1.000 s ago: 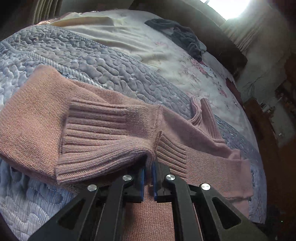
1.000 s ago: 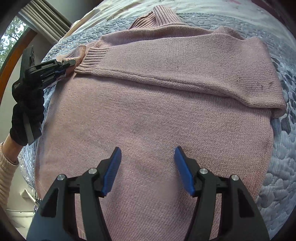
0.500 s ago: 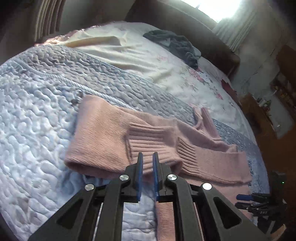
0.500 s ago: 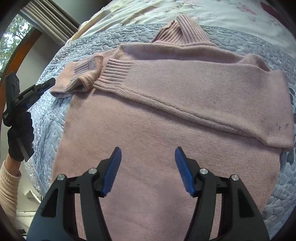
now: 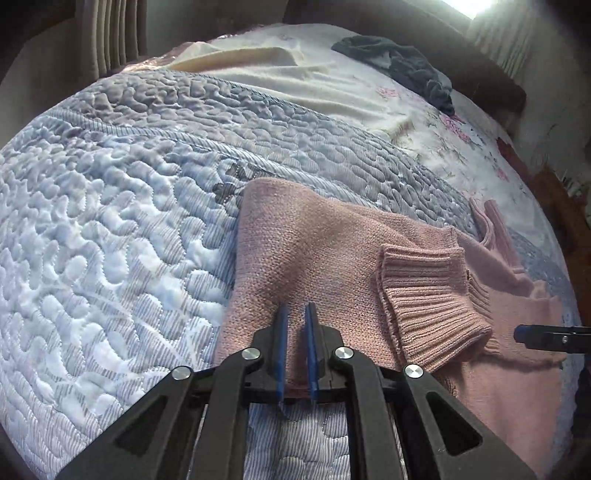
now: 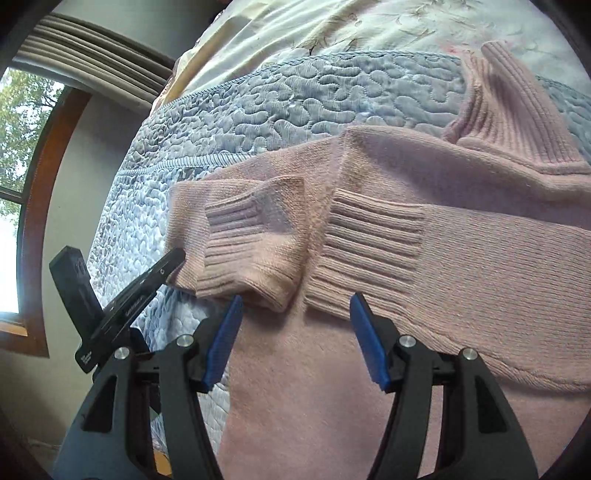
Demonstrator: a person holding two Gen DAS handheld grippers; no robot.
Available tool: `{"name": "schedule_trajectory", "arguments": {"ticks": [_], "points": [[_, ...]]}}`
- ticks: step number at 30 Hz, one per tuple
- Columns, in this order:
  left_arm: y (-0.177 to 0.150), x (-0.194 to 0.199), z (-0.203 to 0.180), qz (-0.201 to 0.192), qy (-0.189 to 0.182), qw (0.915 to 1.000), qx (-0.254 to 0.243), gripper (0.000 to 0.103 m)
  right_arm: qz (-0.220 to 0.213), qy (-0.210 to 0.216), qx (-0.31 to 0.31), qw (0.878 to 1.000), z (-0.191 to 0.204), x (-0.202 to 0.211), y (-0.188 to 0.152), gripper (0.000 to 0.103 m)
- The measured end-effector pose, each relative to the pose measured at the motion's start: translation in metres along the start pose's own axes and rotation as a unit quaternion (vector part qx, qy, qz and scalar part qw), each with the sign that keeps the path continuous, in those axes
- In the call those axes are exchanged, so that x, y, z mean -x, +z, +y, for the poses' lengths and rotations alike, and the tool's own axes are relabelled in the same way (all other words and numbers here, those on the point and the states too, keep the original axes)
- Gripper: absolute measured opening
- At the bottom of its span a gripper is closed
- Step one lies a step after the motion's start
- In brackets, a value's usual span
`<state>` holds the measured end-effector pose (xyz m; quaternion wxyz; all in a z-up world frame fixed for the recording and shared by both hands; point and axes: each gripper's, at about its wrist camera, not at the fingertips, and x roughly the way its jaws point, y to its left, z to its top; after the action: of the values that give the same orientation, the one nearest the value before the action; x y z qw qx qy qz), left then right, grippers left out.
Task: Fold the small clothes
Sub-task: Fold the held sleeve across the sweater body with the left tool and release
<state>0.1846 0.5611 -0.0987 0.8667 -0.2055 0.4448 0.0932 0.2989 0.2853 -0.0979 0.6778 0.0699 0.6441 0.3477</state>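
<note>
A pink knit sweater (image 5: 314, 251) lies flat on the quilted bed, both sleeves folded across its chest. In the right wrist view the two ribbed cuffs (image 6: 247, 240) (image 6: 369, 240) meet side by side and the ribbed collar (image 6: 517, 110) points away. My left gripper (image 5: 296, 306) is shut with only a thin slit between its blue pads. It sits low over the folded left sleeve near its fold, with no cloth pinched that I can see. My right gripper (image 6: 295, 297) hangs open just above the sweater body, right below the cuffs.
A grey-blue quilt (image 5: 110, 240) covers the near half of the bed. Beyond it lie a cream sheet (image 5: 277, 70) and a dark crumpled garment (image 5: 406, 62). A dark headboard (image 5: 424, 33) runs behind them. A window (image 6: 22, 155) and curtain stand past the bed's left edge.
My left gripper let go of the left cuff, drew back, then came forward over the folded sleeve. My right gripper stayed open and moved up the sweater towards the cuffs.
</note>
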Motion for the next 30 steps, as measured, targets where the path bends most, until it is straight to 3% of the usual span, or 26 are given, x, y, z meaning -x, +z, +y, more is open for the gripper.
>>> {"name": "schedule_trajectory", "arguments": {"ticks": [5, 9, 11, 16, 20, 30], "points": [[-0.007, 0.019, 0.01, -0.022, -0.009, 0.9997, 0.008, 0.009, 0.028, 0.01, -0.03, 0.999, 0.004, -0.045, 0.015, 0.061], [-0.009, 0.023, 0.01, -0.023, -0.011, 0.9997, 0.006, 0.01, 0.024, 0.018, -0.032, 0.999, 0.005, -0.05, 0.015, 0.023], [-0.008, 0.025, 0.008, -0.026, -0.009, 0.9996, 0.006, 0.011, 0.016, 0.019, -0.005, 1.0, 0.011, -0.04, 0.012, 0.017], [-0.005, 0.027, -0.002, -0.027, -0.015, 0.9994, 0.012, 0.011, -0.024, 0.03, 0.033, 0.999, 0.015, 0.011, -0.002, 0.015], [-0.004, 0.027, -0.027, -0.027, -0.018, 0.9994, -0.01, 0.012, -0.051, 0.022, 0.036, 0.998, -0.004, 0.051, -0.015, 0.015], [-0.013, 0.003, -0.114, -0.008, -0.042, 0.9965, -0.072, 0.012, -0.1, -0.024, -0.018, 0.995, -0.109, 0.132, -0.044, 0.015]]}}
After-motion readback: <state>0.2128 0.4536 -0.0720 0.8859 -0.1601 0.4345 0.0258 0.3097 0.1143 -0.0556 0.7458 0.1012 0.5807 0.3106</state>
